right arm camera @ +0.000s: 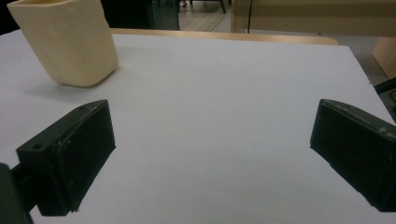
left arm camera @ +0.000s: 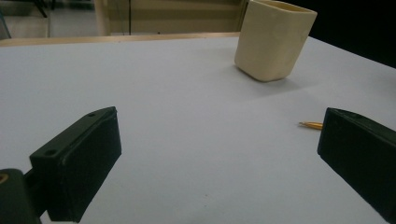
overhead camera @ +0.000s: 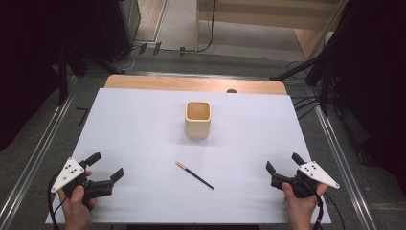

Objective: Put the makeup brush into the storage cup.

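A cream square cup (overhead camera: 197, 119) stands upright near the middle of the white sheet (overhead camera: 143, 129). It also appears in the left gripper view as the cup (left arm camera: 274, 38) and in the right gripper view as the cup (right arm camera: 65, 39). A thin black stick with a gold tip (overhead camera: 194, 175) lies on the sheet in front of the cup; its gold tip (left arm camera: 310, 124) peeks past a jaw. My left gripper (overhead camera: 106, 166) rests open at the front left, empty. My right gripper (overhead camera: 283, 161) rests open at the front right, empty. Both are well apart from the stick.
The white sheet covers a wooden table whose back edge (overhead camera: 191, 83) shows beyond it. Metal rails (overhead camera: 28, 163) run along both sides. Cables and stand legs (overhead camera: 311, 72) lie on the floor behind and to the right.
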{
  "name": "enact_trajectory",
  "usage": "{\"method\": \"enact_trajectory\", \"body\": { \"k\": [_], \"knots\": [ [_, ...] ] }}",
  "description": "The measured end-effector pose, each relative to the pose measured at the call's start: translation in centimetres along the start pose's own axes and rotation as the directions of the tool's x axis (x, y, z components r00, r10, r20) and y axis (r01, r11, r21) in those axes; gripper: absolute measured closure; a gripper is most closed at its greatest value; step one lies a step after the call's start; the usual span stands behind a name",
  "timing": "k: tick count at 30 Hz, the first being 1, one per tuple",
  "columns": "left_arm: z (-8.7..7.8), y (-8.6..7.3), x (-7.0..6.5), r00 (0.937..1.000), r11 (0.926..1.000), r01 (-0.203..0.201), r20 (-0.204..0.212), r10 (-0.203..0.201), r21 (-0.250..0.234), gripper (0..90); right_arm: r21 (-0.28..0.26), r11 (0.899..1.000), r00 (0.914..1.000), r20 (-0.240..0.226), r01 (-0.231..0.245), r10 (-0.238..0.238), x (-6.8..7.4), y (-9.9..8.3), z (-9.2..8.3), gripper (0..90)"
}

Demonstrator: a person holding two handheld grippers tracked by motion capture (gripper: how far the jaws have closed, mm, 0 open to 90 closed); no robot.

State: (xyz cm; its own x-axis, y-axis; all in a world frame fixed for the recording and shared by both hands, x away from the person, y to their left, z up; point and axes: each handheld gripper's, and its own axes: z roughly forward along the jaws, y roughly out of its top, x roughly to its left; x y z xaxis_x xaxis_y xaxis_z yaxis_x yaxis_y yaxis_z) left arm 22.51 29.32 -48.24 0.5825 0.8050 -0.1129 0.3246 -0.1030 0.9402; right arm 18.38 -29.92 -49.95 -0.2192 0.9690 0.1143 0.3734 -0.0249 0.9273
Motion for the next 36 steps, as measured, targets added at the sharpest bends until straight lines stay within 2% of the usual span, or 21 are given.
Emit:
{"method": "enact_trajectory", "body": {
  "k": [4,9,16,21,31,36],
  "knots": [
    [0.0,0.0,0.0,1.0000,1.0000,-0.001,0.002,0.001,0.000,0.0,0.001,1.000,0.9999,0.009,0.013,-0.013,0.4,0.1,-0.1,2.8],
    [0.1,-0.1,0.0,1.0000,1.0000,0.005,0.002,-0.005,0.000,0.0,0.003,1.000,1.0000,-0.005,0.008,-0.008,0.8,0.4,-0.3,7.0],
    [0.3,-0.1,-0.4,1.0000,1.0000,0.002,0.009,-0.002,0.005,0.0,0.005,0.999,0.9990,-0.004,0.044,-0.044,1.6,1.1,-0.4,13.1],
    [0.4,-0.1,-0.6,0.9999,0.9999,-0.012,0.010,0.012,0.011,0.0,0.010,0.999,0.9984,-0.030,0.048,-0.047,2.3,1.6,-0.2,13.4],
    [0.1,-0.1,-0.6,1.0000,1.0000,-0.005,0.004,0.005,0.003,0.0,0.050,0.996,0.9925,-0.099,0.077,-0.072,4.5,2.7,0.5,13.4],
    [-0.3,-0.2,-0.3,0.9998,0.9999,-0.013,-0.017,0.013,0.005,0.0,0.064,0.994,0.9888,-0.123,0.093,-0.085,5.2,3.1,1.0,13.4]
  ]
}}
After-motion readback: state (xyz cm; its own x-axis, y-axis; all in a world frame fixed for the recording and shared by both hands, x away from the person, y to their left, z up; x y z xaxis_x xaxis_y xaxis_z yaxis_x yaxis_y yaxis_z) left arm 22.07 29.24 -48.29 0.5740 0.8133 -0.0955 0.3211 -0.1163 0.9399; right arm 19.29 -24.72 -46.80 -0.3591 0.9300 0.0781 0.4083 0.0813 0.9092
